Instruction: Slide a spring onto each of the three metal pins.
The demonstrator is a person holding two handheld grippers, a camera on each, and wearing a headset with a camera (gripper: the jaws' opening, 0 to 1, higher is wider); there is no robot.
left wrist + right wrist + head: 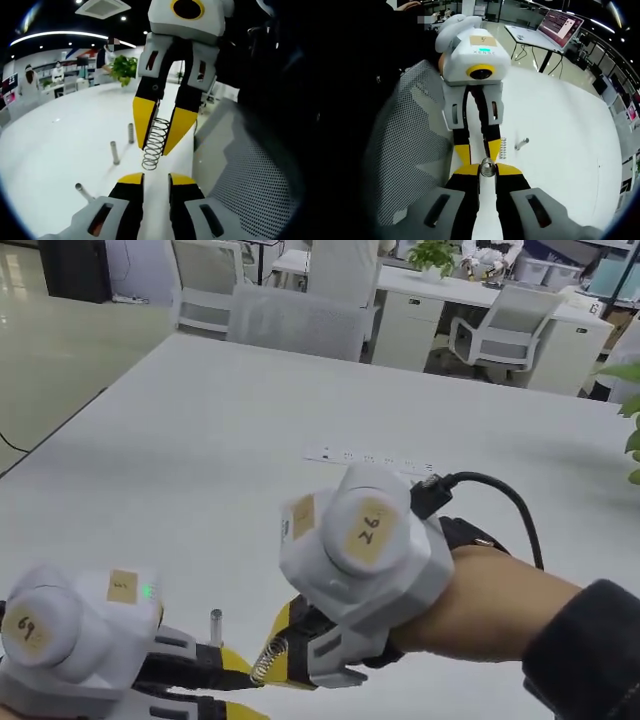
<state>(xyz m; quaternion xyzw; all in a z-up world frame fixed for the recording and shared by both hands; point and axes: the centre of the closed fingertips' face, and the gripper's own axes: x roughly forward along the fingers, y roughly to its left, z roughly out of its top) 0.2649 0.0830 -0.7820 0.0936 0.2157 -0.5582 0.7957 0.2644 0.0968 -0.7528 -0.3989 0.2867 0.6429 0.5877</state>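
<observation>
Right gripper [488, 171] clamped on spring [155, 142], left gripper [156, 178] slightly apart and empty, three metal pins [115, 152] on white table [60, 145]

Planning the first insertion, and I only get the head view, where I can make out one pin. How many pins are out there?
Observer: Three pins stand upright on the table, spaced apart, all bare.
Operator: Any spare springs?
Observer: One. Besides the spring that the right gripper is shut on, a second spring lies on the table beside a pin.
</observation>
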